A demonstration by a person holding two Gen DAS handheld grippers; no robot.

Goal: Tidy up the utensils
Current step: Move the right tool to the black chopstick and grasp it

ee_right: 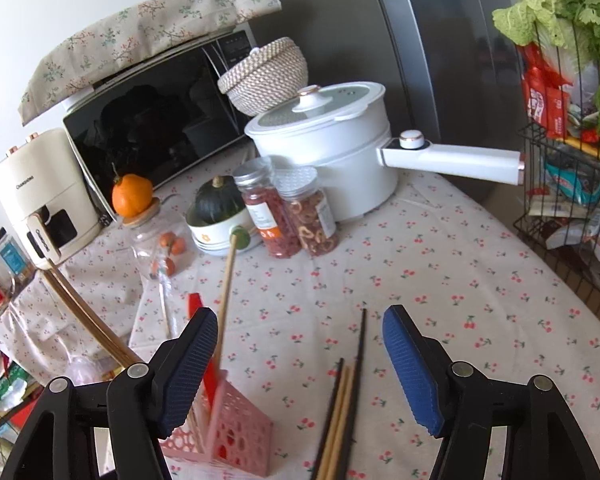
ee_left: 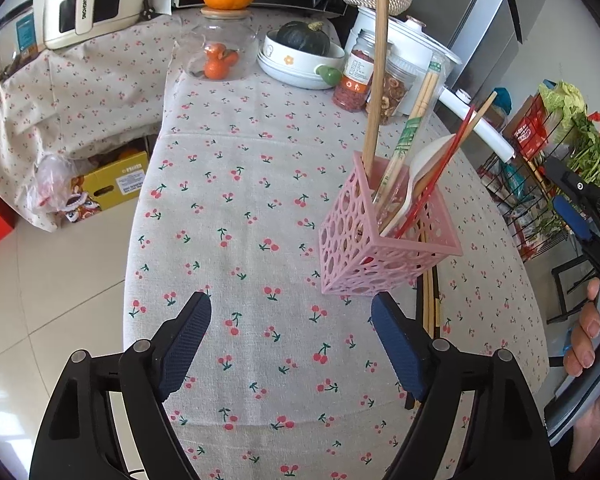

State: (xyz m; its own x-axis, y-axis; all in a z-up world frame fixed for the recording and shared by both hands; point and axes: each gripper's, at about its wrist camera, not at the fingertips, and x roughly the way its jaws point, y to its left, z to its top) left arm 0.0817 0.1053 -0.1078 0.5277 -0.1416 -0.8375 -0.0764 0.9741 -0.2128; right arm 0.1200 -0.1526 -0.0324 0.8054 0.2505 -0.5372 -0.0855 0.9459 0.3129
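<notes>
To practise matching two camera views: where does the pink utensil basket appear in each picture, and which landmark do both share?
Left wrist view: the pink utensil basket stands right of centre, just beyond the right fingertip.
Right wrist view: the basket sits at the bottom left, partly behind the left finger.
Shared landmark: the white pot.

Pink perforated holder (ee_left: 380, 248) upright with chopsticks and white spoon (ee_left: 420, 168), loose chopsticks (ee_right: 342, 412) lying beside
</notes>
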